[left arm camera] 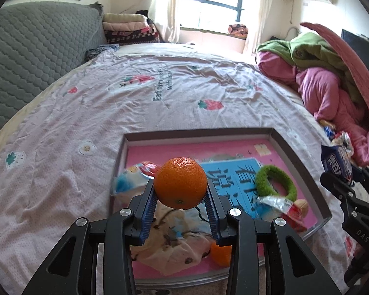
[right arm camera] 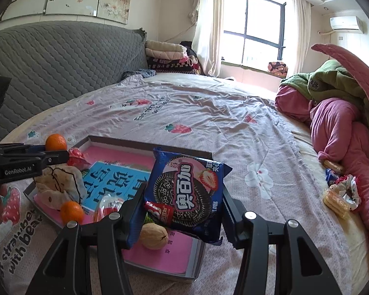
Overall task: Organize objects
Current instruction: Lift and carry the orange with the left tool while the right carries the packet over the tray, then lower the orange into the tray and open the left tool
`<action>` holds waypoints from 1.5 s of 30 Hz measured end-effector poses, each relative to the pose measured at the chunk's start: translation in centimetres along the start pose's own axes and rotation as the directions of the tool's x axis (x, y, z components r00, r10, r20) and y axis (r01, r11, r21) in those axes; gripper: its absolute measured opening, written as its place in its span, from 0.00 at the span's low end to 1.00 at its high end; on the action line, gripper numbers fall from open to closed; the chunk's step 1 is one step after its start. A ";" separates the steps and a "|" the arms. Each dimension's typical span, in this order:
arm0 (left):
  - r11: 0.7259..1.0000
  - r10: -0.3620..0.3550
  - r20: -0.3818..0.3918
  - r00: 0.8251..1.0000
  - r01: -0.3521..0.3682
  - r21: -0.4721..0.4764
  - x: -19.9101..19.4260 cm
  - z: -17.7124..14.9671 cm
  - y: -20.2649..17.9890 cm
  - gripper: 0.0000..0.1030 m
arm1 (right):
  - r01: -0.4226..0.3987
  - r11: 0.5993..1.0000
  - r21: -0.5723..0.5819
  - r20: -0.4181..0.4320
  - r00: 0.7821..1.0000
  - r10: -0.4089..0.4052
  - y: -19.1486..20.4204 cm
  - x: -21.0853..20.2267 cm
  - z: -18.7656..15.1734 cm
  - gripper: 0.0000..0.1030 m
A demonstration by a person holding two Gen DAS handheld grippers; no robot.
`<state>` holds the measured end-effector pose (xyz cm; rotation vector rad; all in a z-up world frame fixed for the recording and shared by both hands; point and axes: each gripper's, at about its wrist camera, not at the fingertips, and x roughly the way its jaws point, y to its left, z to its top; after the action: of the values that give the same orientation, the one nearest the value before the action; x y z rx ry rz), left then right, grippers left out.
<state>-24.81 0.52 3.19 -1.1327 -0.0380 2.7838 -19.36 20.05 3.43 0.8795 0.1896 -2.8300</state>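
Observation:
My left gripper (left arm camera: 180,184) is shut on an orange (left arm camera: 180,183) and holds it over the near left part of a grey-rimmed tray (left arm camera: 295,152) with a pink floor. My right gripper (right arm camera: 184,191) is shut on a blue cookie pack (right arm camera: 187,194) above the tray's (right arm camera: 147,145) right side. In the tray lie a second orange (right arm camera: 71,211), a printed cloth pouch (right arm camera: 59,184), a walnut (right arm camera: 153,236), a green ring (left arm camera: 275,182) and snack packets (left arm camera: 135,174). In the right wrist view the left gripper (right arm camera: 49,152) shows at the left edge with its orange (right arm camera: 56,142).
The tray rests on a bed with a strawberry-print sheet (right arm camera: 209,113). Pink and green bedding (right arm camera: 337,113) is piled on the right, with biscuits and a scrunchie (right arm camera: 349,191) beside it. A grey quilted headboard (right arm camera: 61,61) and folded blankets (right arm camera: 167,54) stand at the back.

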 end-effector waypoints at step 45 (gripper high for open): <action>0.981 -0.074 -0.145 0.987 0.098 0.166 3.7 -4.1 -6.3 0.38 | -0.024 0.998 -0.055 -0.165 0.986 0.014 1.8 1.2 -3.6 0.54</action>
<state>-23.89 7.11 -1.86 -1.2441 0.1609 2.5687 -18.02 18.74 -0.34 1.0964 0.2806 -2.7197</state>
